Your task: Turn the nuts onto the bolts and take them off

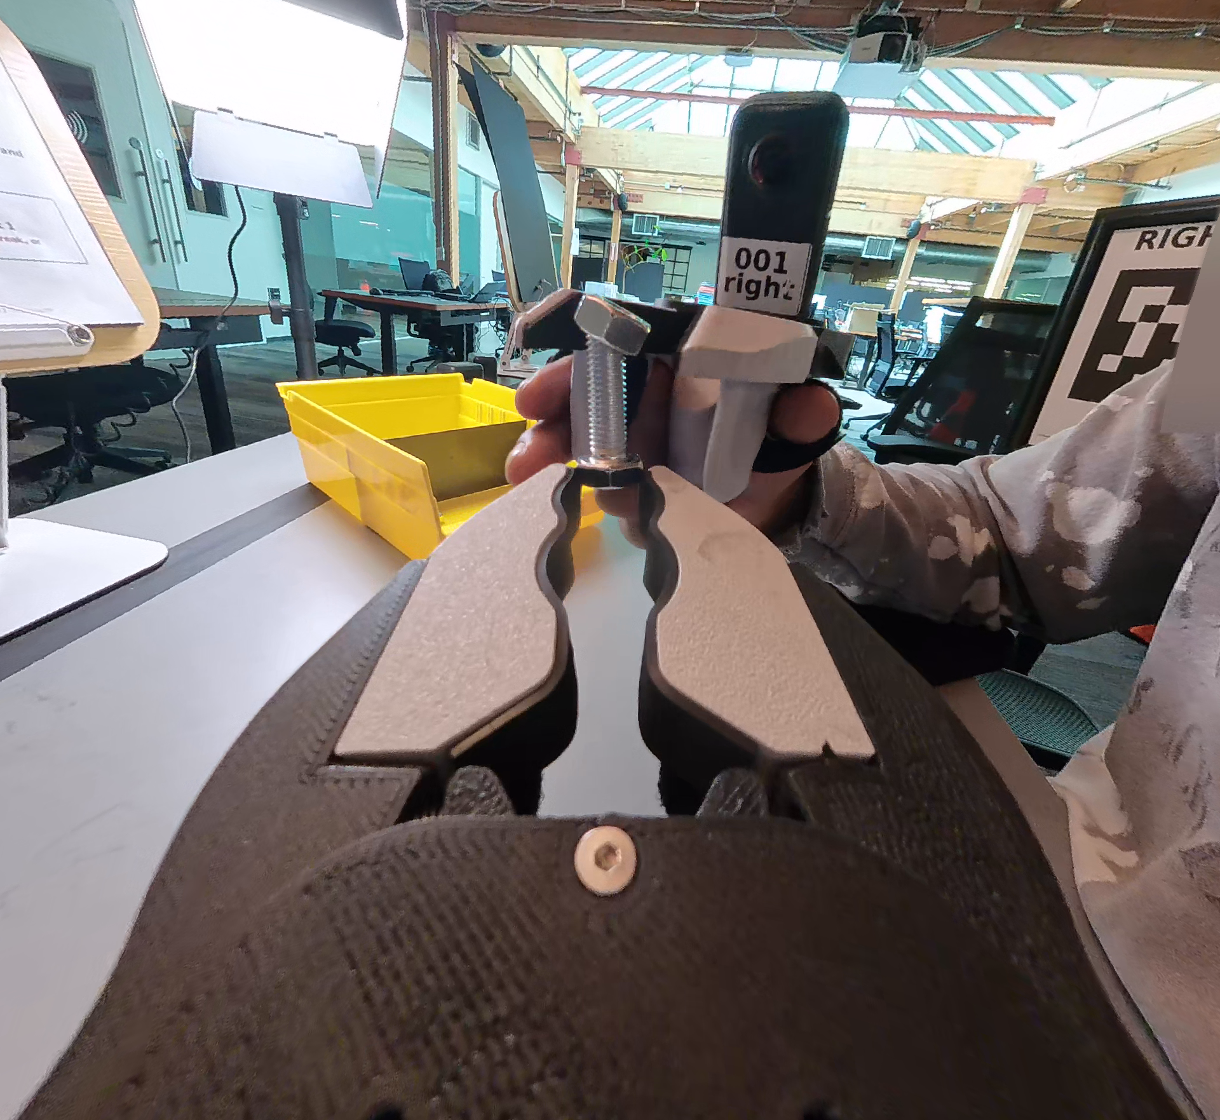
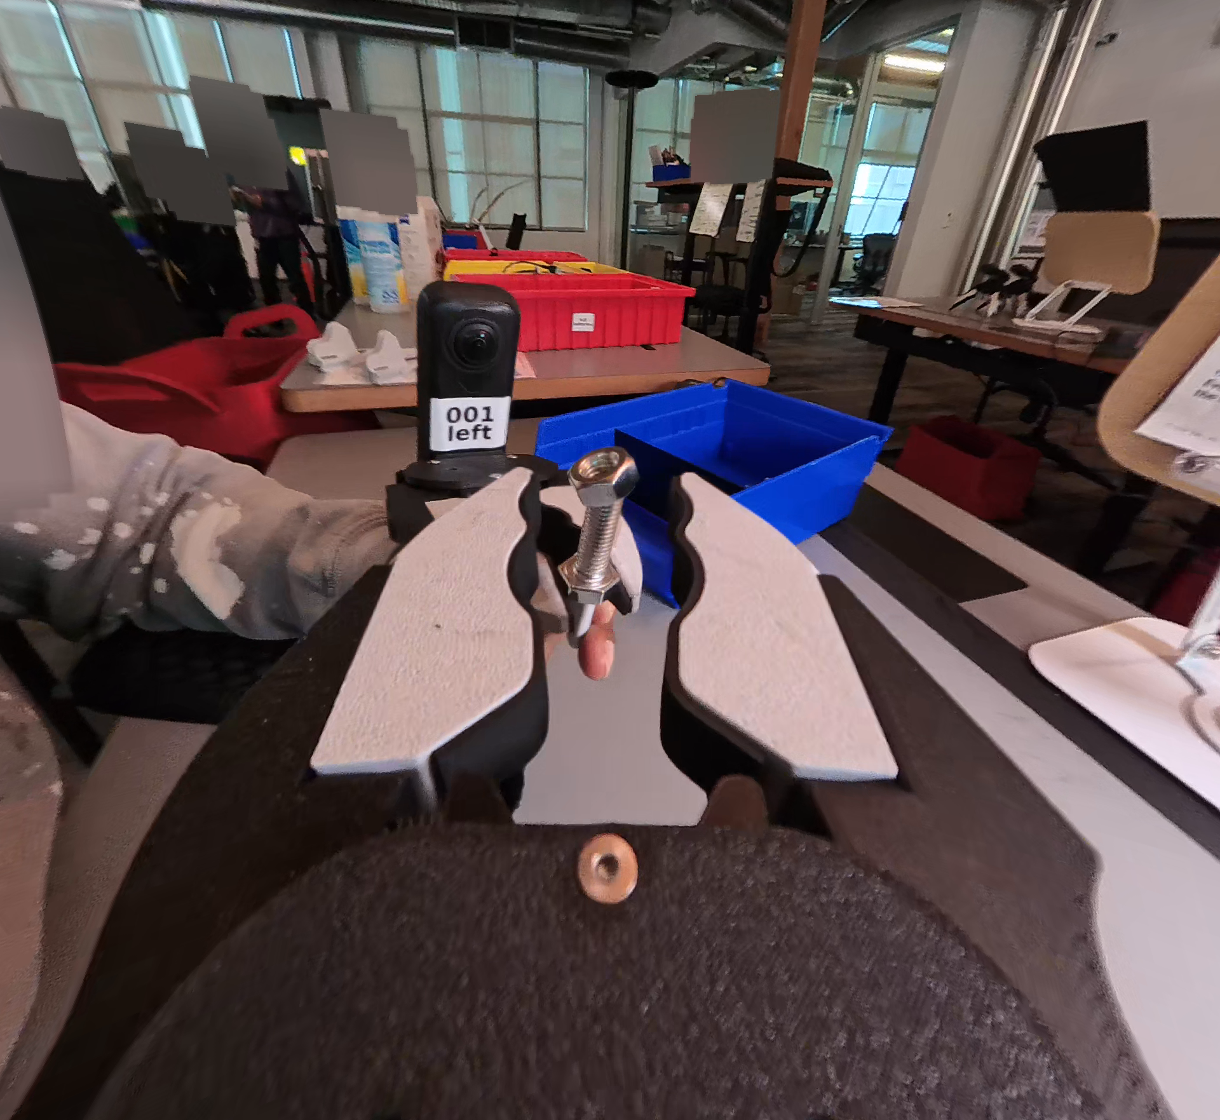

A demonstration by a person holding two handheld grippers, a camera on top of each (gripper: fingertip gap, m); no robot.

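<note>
Bolt (image 1: 597,402) stands nearly upright in the air above your counter (image 1: 198,725), hex head (image 1: 610,323) on top and nut (image 1: 607,476) threaded on near its lower end. Your left tongs (image 1: 607,481) are clenched on that nut at their very tips. Your right tongs (image 2: 607,481) are released. Their tips straddle the head with a clear gap on each side.

For room, the yellow bin (image 1: 356,448) sits on the counter beyond the bolt from the left wrist view. The blue bin (image 2: 792,494) sits just past your right tongs' tips from the right wrist view. Both bins are below the bolt and apart from it. A white stand base (image 1: 72,573) rests on the counter out to one side, well apart from the tongs. Bare grey counter with a dark strip across it lies under the work. Your speckled sleeve (image 1: 957,527) crosses the counter's edge.

The bolt is bright silver, with threads showing along the whole shank between head and nut.
</note>
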